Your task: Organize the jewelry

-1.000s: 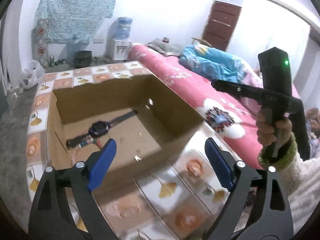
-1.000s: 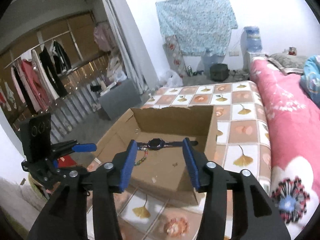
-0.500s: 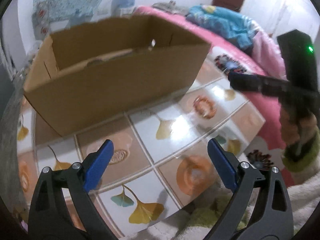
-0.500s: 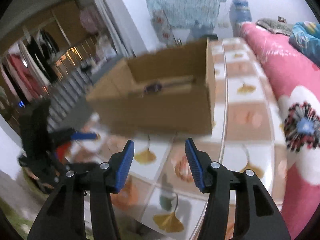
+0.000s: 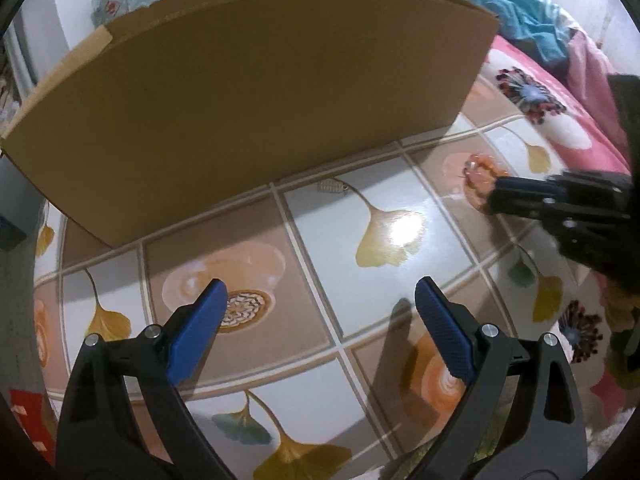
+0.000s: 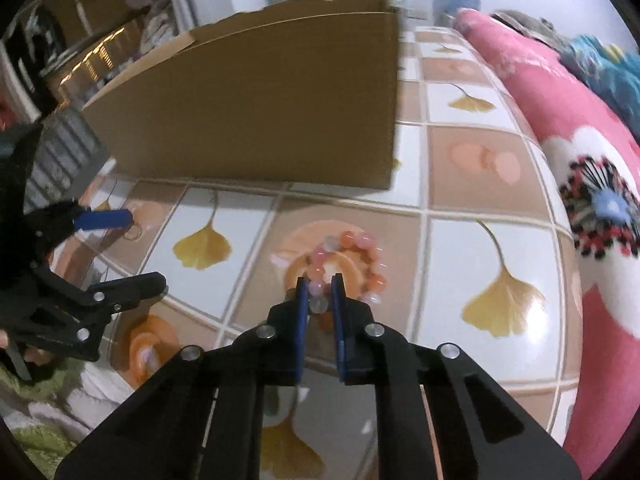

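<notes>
A pink and orange bead bracelet lies on the tiled table in front of the cardboard box. My right gripper is shut on the near side of the bracelet, low on the table. In the left wrist view the bracelet shows at the tip of the right gripper. My left gripper is open and empty above the table, beside a round patterned ornament. A small silver mesh piece lies by the box. The box's inside is hidden.
The tiled table with ginkgo leaf patterns runs under both grippers. A bed with a pink flowered cover lies along the table's right edge. My left gripper shows at the left of the right wrist view.
Both grippers dropped from above the box to just over the table in front of it. The right gripper went from open to shut on the bead bracelet.
</notes>
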`<state>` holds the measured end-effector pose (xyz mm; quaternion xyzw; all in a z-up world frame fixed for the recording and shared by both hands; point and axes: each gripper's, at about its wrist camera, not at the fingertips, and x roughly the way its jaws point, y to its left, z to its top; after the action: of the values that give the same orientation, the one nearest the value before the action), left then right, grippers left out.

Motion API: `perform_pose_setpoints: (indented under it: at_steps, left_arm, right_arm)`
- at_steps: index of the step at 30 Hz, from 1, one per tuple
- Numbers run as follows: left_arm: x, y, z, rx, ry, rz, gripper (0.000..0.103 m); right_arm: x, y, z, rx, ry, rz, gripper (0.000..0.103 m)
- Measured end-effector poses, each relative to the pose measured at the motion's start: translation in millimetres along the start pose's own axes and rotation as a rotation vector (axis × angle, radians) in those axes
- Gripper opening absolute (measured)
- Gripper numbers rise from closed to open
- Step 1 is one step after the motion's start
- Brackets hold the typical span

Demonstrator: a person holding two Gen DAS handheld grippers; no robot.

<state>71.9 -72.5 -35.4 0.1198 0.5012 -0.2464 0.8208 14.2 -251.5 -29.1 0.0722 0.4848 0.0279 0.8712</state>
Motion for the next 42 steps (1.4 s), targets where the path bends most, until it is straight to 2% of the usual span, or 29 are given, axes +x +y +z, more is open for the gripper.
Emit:
perform_pose_setpoints:
  at_steps: [5, 10, 15, 21, 26, 31, 34, 42]
  left_arm:
    - [2.2, 3.4, 0.3, -0.017, -0.002, 0.040, 0.092]
    - [2.5, 1.3, -2.0, -0.036, -0.011, 0.068, 0.095]
    - [0.5, 1.0, -5.9, -0.049, -0.027, 0.077, 0.095]
    - [-4.0, 7.0, -12.6, -0.050, -0.023, 0.076, 0.095]
    - [-8.6, 12.3, -20.1, -0.035, -0.039, 0.068, 0.095]
    - [-14.7, 18.1, -28.4, -0.022, -0.057, 0.062, 0.095]
    - [-17.2, 19.8, -31.8, -0.020, -0.059, 0.062, 0.095]
    - [-15.1, 13.1, -31.7, -0.017, -0.070, 0.062, 0.095]
  right_arm:
    - [-10.9, -12.5, -4.1, 0.061, -0.040, 0.032, 0.013]
    - [-19.9, -6.0, -1.8, 0.073, -0.088, 0.083, 0.013]
    - [-6.6, 24.0, 10.2, 0.015, -0.102, 0.164, 0.013]
    - [21.5, 64.8, 31.9, -0.115, -0.092, 0.203, 0.013]
    - [44.6, 92.1, 49.2, -0.240, -0.077, 0.167, 0.013]
    - [59.8, 100.7, 54.9, -0.313, -0.055, 0.123, 0.013]
    - [59.0, 100.4, 55.6, -0.324, -0.046, 0.114, 0.007]
    - [38.7, 83.0, 33.9, -0.285, 0.003, 0.136, 0.005]
